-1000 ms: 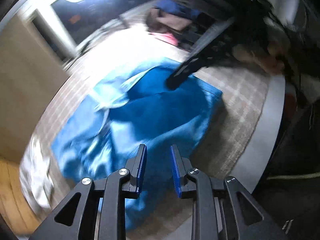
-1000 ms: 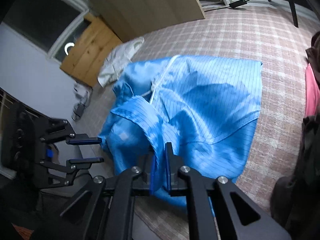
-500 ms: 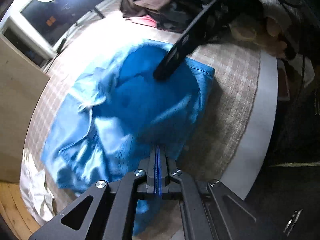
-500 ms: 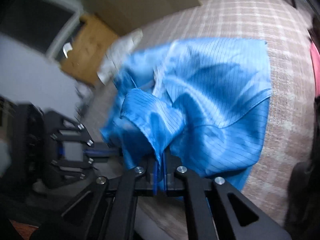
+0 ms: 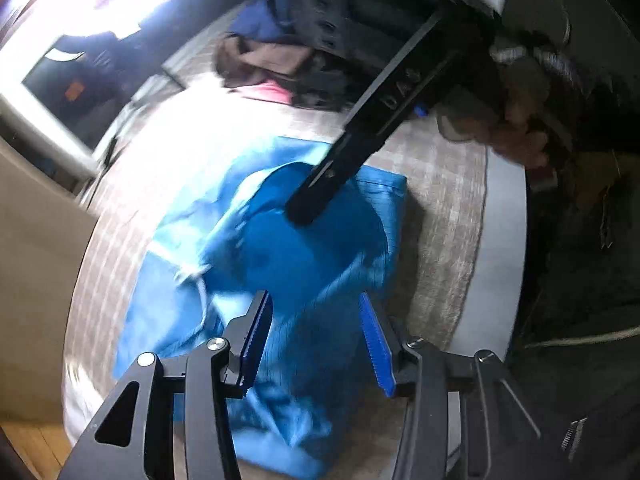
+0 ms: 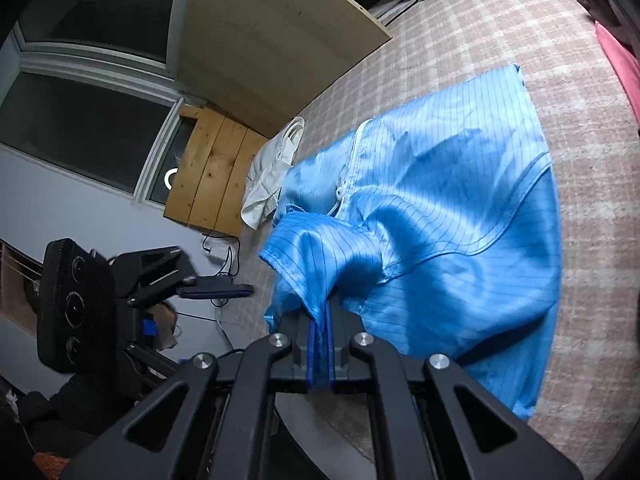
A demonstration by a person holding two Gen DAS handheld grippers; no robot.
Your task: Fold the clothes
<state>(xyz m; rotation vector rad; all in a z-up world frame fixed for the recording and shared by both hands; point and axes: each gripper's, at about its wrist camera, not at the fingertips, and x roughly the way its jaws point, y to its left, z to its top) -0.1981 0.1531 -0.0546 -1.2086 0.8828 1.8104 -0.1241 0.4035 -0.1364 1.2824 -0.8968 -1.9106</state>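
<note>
A: Why is the left gripper [image 5: 316,344] hanging over the blue striped garment [image 6: 440,216] on the checked rug [image 6: 480,32], fingers apart?

B: Probably free to take a corner; the right gripper [image 6: 320,344] has its fingers clamped on a raised fold.

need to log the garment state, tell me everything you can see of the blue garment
The blue garment is a shiny, thin fabric with fine dark pinstripes and a white zipper down its front. It lies crumpled and partly spread on a checked carpet, beside a white cloth. The right gripper has its jaws shut on one lifted edge, tenting the fabric. The left gripper is open above it, gripping nothing.
</note>
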